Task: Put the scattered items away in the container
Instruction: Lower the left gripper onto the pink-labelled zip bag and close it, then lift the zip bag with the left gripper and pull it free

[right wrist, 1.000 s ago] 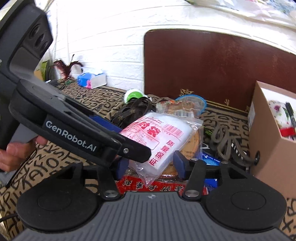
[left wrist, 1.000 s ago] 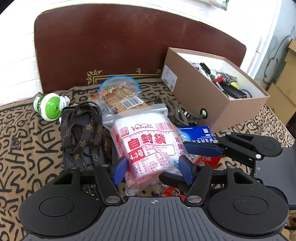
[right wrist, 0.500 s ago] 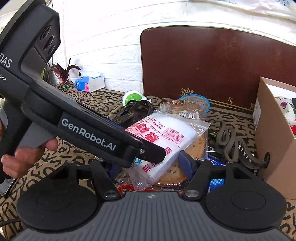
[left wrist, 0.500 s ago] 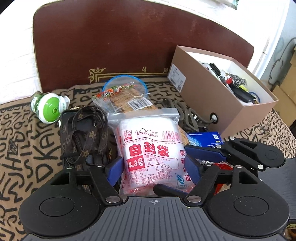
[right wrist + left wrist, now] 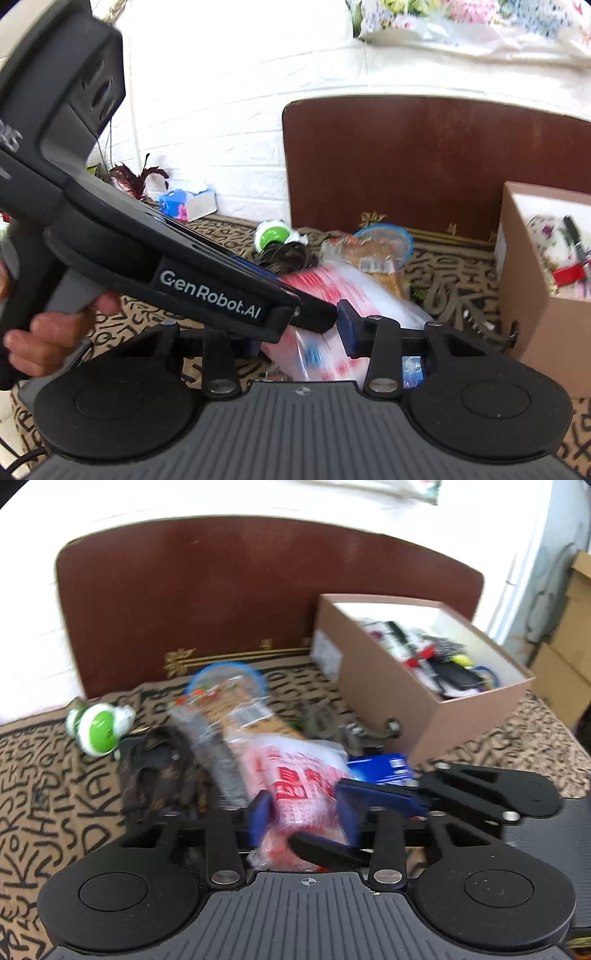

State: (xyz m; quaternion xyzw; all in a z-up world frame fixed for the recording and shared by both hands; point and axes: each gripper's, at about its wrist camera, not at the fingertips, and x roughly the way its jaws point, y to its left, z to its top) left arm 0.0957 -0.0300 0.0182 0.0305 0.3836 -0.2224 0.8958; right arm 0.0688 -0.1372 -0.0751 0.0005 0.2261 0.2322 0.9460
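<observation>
A clear pack of zip bags with red print [image 5: 299, 771] sits between the blue pads of my left gripper [image 5: 304, 812], which is shut on it and holds it tilted above the pile. My right gripper [image 5: 301, 332] also closes on the same pack [image 5: 354, 291] from the other side. Its fingers [image 5: 380, 797] show crossing in the left wrist view. The brown cardboard box [image 5: 388, 698], open and holding several small items, stands at the right; it also shows in the right wrist view [image 5: 532, 306].
On the patterned cloth lie a snack packet on a blue-rimmed lid [image 5: 229, 690], a brown strap [image 5: 155, 771], a green and white bottle [image 5: 99, 727], a blue packet [image 5: 380, 768] and a grey clip [image 5: 354, 731]. A dark wooden board [image 5: 221, 602] stands behind.
Both grippers have closed on the zip bag pack and lifted it, tilting it. The views have moved up and toward the box, with motion blur.
</observation>
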